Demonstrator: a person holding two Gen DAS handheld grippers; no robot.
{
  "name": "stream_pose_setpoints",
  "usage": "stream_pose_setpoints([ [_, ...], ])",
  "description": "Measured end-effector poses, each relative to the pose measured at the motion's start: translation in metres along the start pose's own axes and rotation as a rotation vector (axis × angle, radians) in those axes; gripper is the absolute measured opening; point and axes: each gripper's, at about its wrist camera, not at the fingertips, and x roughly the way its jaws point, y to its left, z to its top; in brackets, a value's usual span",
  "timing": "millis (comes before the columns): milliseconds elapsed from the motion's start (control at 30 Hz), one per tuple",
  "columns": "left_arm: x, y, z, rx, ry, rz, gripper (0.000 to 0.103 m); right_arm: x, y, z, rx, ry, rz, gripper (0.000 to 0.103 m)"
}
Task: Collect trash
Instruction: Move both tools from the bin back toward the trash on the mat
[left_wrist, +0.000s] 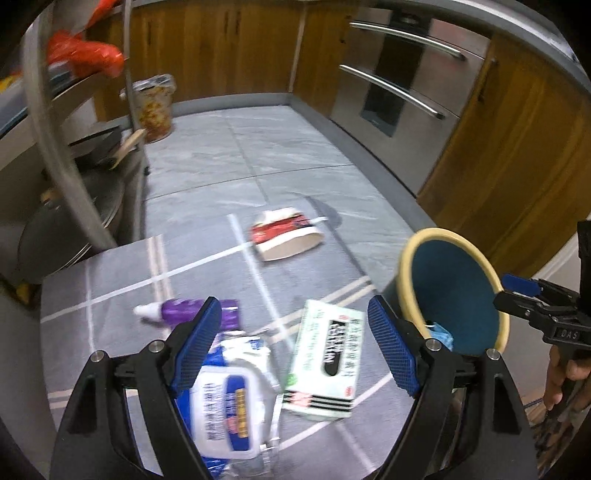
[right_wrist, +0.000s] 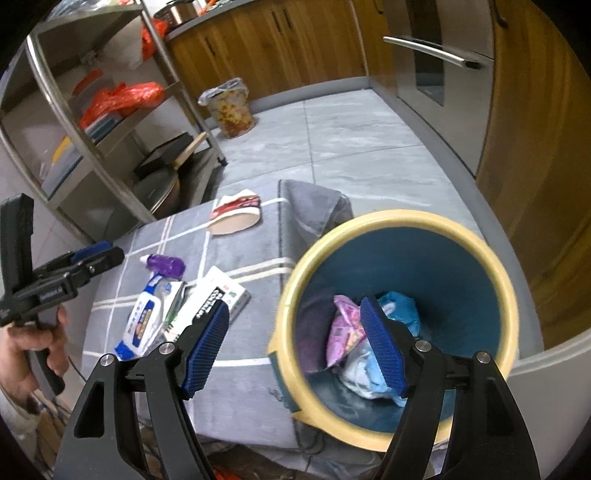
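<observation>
A: Floor (left_wrist: 288, 147) first. Grey stone-look tiles, w/ wood cabinets (left_wrist: 229, 48) round the back and a steel oven front (left_wrist: 399, 85) w/ curved bar handles. A grey mat (left_wrist: 122, 325) w/ white stripes lies on the tiles, and your trash sits on it. No bench in view.

B: And my hands?

A: Your left gripper (left_wrist: 295, 343) points steeply down over the mat, jaws wide apart, nothing pinched. A white-and-blue plastic wrapper (left_wrist: 229, 398) and a pale green carton (left_wrist: 327, 358) show in the gap below it, but the pads don't press on them. Your right gripper (right_wrist: 295, 347) is also spread wide and empty. One finger hangs over the bin mouth, the other over the mat. Your left hand (right_wrist: 33, 347) wraps a black pistol handle.

B: What's left to pick?

A: A purple bottle (left_wrist: 184, 312) w/ white cap lying on its side, just beside the wrapper. Well apart, a crushed paper cup (left_wrist: 286, 234), red and white, also on its side. The bin (right_wrist: 400, 325) is round, cream rim, blue inside, standing at the mat's edge. Inside: a pink packet (right_wrist: 345, 328) and crumpled light-blue plastic (right_wrist: 369, 373).

B: Anything else?

A: A steel rack (right_wrist: 92, 122) w/ orange bags (right_wrist: 125, 98) and pans. A patterned basket (right_wrist: 231, 107), lined w/ clear plastic, stands far back.
</observation>
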Motion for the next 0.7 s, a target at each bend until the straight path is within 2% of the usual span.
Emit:
stream_pose_setpoints([
  [367, -0.005, 0.06, -0.023, -0.087, 0.065, 0.056, 0.08, 0.027, 0.047, 0.005, -0.069, 0.045, 0.033, 0.076],
  [700, 0.018, 0.07, -0.064, -0.106, 0.202, -0.003, 0.084, 0.047, 0.078, 0.005, -0.111, 0.082, 0.055, 0.076],
])
